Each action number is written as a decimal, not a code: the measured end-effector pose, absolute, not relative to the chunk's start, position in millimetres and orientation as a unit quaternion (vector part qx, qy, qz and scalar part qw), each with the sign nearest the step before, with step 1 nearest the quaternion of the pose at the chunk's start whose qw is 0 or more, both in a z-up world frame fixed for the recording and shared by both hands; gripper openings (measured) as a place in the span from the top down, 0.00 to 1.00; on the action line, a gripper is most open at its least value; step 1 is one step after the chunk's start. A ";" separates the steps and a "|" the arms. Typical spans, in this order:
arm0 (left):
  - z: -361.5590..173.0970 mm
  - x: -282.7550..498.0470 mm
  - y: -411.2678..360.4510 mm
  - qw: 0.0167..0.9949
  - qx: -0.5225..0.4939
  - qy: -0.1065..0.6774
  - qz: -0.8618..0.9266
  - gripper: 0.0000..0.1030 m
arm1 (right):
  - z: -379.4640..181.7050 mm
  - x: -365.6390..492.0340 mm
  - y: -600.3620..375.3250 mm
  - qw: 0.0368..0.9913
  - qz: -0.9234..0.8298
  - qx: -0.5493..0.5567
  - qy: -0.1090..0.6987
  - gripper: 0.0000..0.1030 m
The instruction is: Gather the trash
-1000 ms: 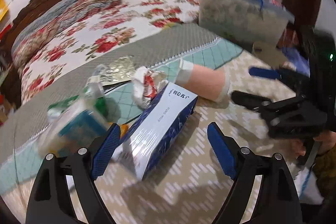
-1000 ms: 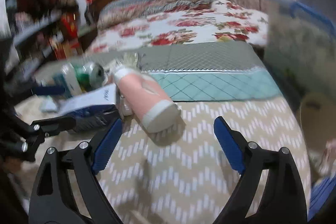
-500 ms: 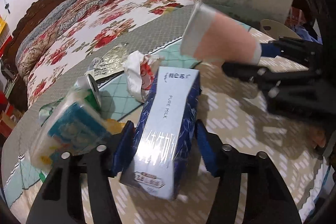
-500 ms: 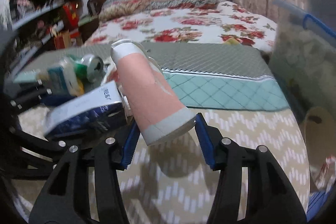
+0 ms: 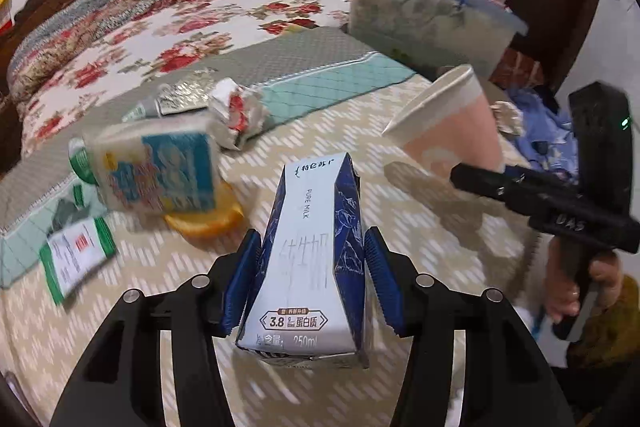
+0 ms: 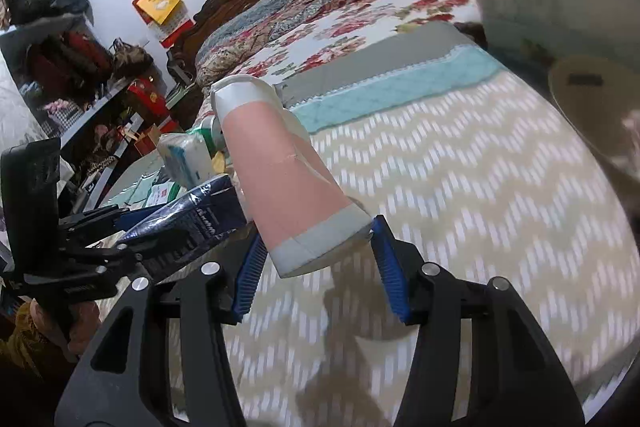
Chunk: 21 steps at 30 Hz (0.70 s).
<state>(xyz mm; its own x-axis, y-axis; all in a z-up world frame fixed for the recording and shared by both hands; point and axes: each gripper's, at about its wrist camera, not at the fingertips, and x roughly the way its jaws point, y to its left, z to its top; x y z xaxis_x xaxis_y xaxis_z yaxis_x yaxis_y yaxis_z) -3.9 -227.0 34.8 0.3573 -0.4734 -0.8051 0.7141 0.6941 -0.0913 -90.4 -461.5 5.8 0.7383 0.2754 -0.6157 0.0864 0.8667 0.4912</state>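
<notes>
Milk carton (image 5: 316,259) sits clamped in the left gripper (image 5: 314,283), pink cup (image 6: 288,179) clamped, tilted, in the right gripper (image 6: 316,267).

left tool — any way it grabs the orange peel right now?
Probably not. The left tool is shut on the milk carton, so its jaws are occupied. The orange peel also lies partly under the tissue pack.

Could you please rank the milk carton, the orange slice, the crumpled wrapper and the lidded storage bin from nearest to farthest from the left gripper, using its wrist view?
1. milk carton, clamped in the left gripper.
2. orange slice, ahead-left.
3. crumpled wrapper, farther left.
4. lidded storage bin, back right.
</notes>
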 end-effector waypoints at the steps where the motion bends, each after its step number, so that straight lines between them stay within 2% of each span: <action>1: 34.0 -8.4 -225.8 0.810 0.136 0.436 -0.368 0.51 | 4.9 -96.1 -460.6 0.897 0.046 0.251 0.360 0.47; 5: 22.2 -22.2 -229.0 0.804 0.151 0.443 -0.367 0.51 | -0.8 -104.9 -451.9 0.897 0.031 0.219 0.383 0.39; 6: 19.1 -22.5 -229.2 0.801 0.153 0.448 -0.366 0.51 | -2.9 -106.3 -450.3 0.896 0.031 0.215 0.388 0.30; 7: 14.9 -23.8 -230.2 0.797 0.154 0.455 -0.366 0.51 | -3.4 -107.4 -451.5 0.895 0.032 0.215 0.389 0.27; 11: 12.8 -28.5 -228.5 0.797 0.159 0.453 -0.367 0.51 | 11.4 -130.9 -476.7 0.913 0.008 0.220 0.344 0.28; 13: 14.0 -27.9 -227.1 0.798 0.156 0.452 -0.367 0.51 | 22.0 -150.3 -515.0 0.920 -0.050 0.235 0.311 0.37; 16: 13.5 -25.9 -225.2 0.795 0.148 0.458 -0.370 0.51 | 21.4 -172.5 -577.5 0.906 -0.154 0.260 0.297 0.58; 18: 10.3 -24.3 -225.3 0.790 0.142 0.466 -0.373 0.49 | 14.7 -178.9 -609.5 0.892 -0.200 0.270 0.302 0.63; 21: 5.6 -24.4 -227.1 0.788 0.148 0.470 -0.368 0.50 | -2.8 -175.4 -652.9 0.871 -0.239 0.272 0.333 0.65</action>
<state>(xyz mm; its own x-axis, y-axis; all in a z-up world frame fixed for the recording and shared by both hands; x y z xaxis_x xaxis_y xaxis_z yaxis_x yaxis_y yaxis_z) -24.4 -227.1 5.6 0.2868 -0.4411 -0.8504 0.7188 0.6859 -0.1134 -175.4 -652.9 -2.8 0.6643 -0.2347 -0.7097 0.5967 0.7383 0.3144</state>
